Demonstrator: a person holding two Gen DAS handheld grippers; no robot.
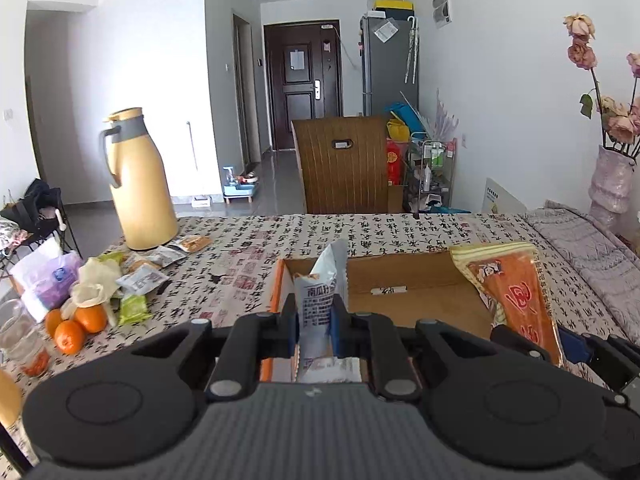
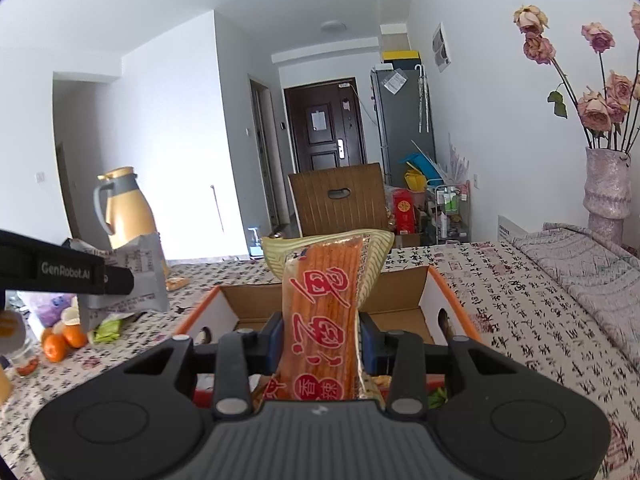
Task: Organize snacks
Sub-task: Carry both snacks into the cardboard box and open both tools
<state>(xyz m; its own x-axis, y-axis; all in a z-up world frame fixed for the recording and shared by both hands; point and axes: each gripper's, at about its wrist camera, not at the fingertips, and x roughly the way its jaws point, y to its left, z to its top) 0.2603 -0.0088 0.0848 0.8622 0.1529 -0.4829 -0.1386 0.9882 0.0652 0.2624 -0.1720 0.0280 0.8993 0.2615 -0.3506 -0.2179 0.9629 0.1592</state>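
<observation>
Left wrist view: left gripper (image 1: 315, 326) pinches a white packet (image 1: 320, 300) low on its body, above the box (image 1: 408, 280) at 12 o'clock. Right gripper (image 2: 319, 340) clamps an orange packet (image 2: 320, 312) mid-length. Both look light, soft and crinkly, likely slippery; grip the flat body, gently.

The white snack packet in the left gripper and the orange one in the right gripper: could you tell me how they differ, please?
The white packet is pale with dark printed text; the orange packet carries large red characters and a striped yellowish top edge. The white packet looks narrower and shorter than the orange packet. The left gripper is shut on the white packet, the right gripper on the orange packet. Both packets stand upright above the open cardboard box.
</observation>
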